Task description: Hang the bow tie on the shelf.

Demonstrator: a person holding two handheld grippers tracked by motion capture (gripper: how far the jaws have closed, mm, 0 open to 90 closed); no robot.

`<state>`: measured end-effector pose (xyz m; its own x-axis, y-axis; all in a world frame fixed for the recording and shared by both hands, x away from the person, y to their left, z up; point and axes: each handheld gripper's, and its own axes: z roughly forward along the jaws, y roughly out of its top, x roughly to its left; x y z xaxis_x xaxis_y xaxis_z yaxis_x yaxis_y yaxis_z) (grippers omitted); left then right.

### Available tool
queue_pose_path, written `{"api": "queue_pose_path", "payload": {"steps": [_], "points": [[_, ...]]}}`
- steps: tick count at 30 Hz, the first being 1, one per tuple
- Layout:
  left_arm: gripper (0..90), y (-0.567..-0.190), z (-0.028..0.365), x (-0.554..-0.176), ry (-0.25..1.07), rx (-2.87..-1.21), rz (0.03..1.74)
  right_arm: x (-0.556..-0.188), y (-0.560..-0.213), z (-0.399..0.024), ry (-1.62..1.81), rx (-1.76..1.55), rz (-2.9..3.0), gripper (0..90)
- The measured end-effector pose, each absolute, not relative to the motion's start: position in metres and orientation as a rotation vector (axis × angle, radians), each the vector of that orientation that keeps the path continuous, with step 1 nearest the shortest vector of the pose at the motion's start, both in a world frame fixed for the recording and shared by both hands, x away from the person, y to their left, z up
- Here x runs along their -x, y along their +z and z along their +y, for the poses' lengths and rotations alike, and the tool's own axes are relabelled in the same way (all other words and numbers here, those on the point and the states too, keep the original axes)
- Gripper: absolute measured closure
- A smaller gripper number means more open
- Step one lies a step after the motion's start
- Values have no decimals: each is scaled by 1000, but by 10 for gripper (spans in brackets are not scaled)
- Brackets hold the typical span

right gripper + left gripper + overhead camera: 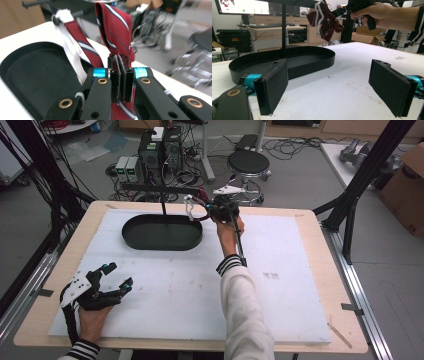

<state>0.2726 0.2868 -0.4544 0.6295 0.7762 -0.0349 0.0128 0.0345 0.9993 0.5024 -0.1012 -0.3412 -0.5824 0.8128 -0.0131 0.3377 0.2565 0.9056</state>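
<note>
At the table's near left, the left gripper [116, 276] is resting on the white mat [300, 270], jaws spread wide around nothing. Farther back, a black oval tray [135, 237] is sitting under a stand's crossbar [150, 186]. Right of it, the right gripper [121, 72] is pinching a red striped tie [115, 27], which is draping over that crossbar.
</note>
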Motion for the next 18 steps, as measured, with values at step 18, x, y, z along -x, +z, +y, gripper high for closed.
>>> {"api": "queue_pose_path", "payload": {"steps": [18], "points": [[162, -454, 286, -272, 676, -1434, 712, -502, -345, -95, 1360, -998, 2188, 844]]}}
